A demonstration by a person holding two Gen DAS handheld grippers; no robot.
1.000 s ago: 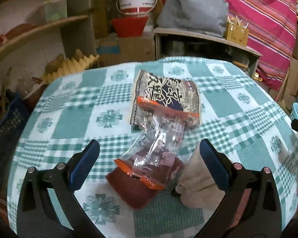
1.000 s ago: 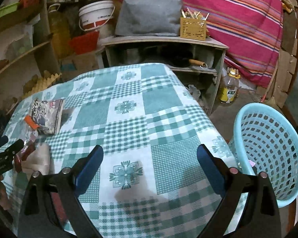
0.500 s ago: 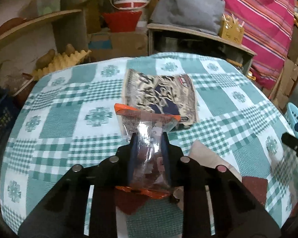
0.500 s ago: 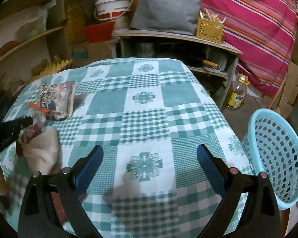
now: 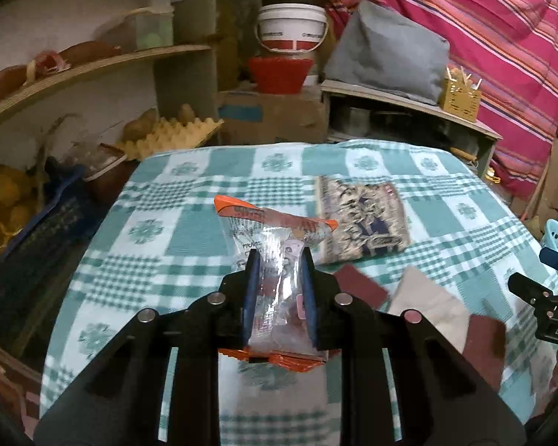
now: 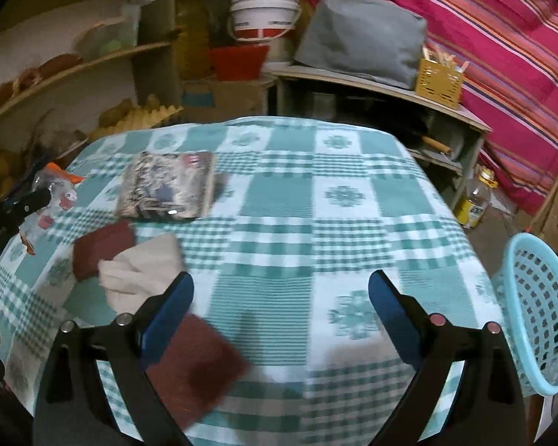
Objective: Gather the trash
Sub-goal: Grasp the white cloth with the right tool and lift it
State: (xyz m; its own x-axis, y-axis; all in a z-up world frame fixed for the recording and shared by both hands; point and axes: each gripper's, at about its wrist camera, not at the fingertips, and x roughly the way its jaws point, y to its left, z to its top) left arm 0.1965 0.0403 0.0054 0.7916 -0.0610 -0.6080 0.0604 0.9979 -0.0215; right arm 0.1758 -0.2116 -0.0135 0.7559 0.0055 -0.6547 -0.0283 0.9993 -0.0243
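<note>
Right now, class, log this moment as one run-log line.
left claw: shut on wrapper | right claw: open, empty | basket: beside table | snack bag: on table

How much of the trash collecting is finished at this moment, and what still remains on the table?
Nothing visibly sits in the light blue plastic basket yet. In hand: the left gripper is shut on the clear plastic wrapper with orange edges, lifted off the green checked tablecloth. Left: the patterned snack packet, the dark red pieces and the beige paper piece. The right gripper is open, holding nothing.
</note>
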